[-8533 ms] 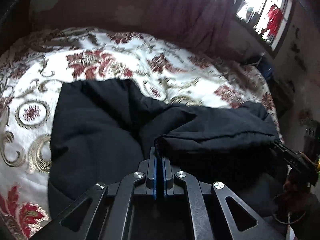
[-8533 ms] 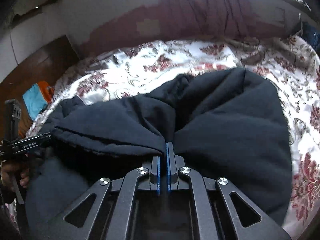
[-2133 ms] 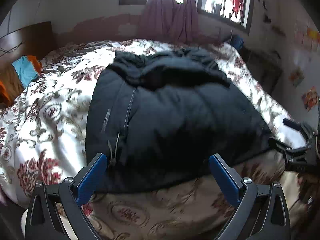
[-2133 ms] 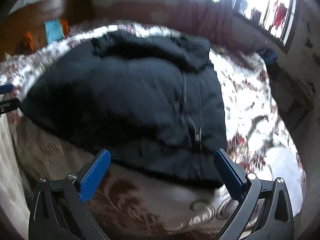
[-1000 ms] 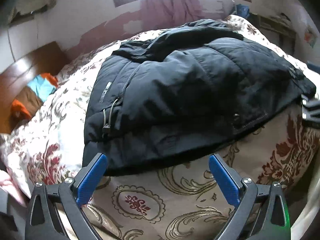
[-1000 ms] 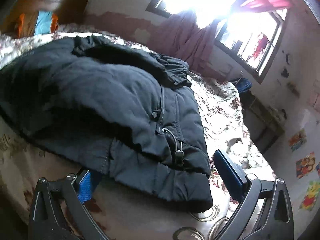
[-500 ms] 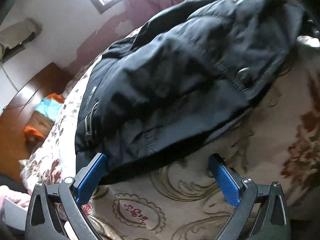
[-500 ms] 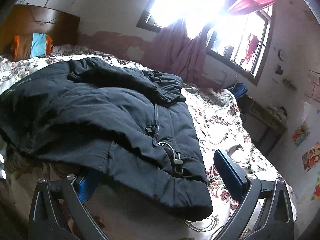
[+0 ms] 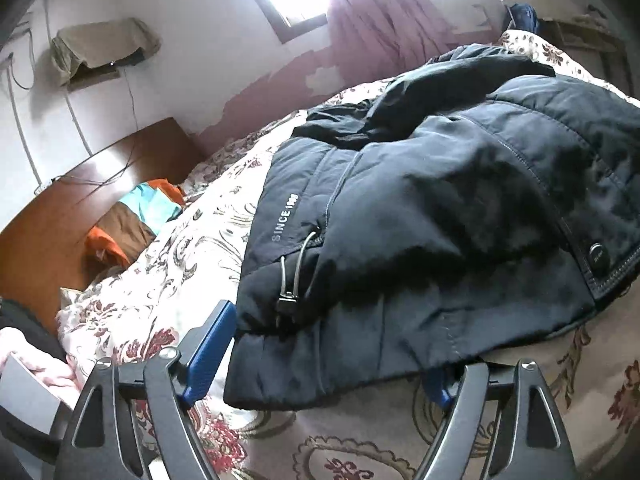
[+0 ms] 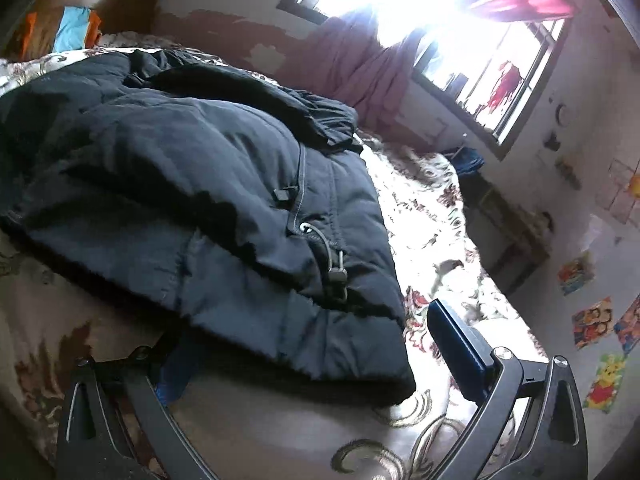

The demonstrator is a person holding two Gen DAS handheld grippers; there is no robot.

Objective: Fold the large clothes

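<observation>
A dark navy padded jacket (image 9: 440, 200) lies folded over on a floral bedspread (image 9: 192, 248). Its near left corner, with a drawcord toggle (image 9: 288, 300), sits between the fingers of my left gripper (image 9: 326, 344), whose jaws are closing. The hem covers most of the right pad and the left pad stands just beside the fabric. In the right wrist view the jacket (image 10: 180, 160) has its near right corner inside my right gripper (image 10: 308, 332). That gripper is open, its left finger hidden under the hem and its right pad (image 10: 456, 340) free of the cloth.
A wooden headboard (image 9: 60, 208) with orange and teal clothes (image 9: 136, 216) stands to the left. A purple curtain (image 9: 380, 32) hangs under the bright window. A low table (image 10: 504, 232) stands by the bed's right side. The bedspread (image 10: 424, 208) runs beyond the jacket.
My left gripper has swung onto the jacket's left corner, its jaws have narrowed, and the hem now lies over the right finger. The right gripper has dipped closer to the right corner.
</observation>
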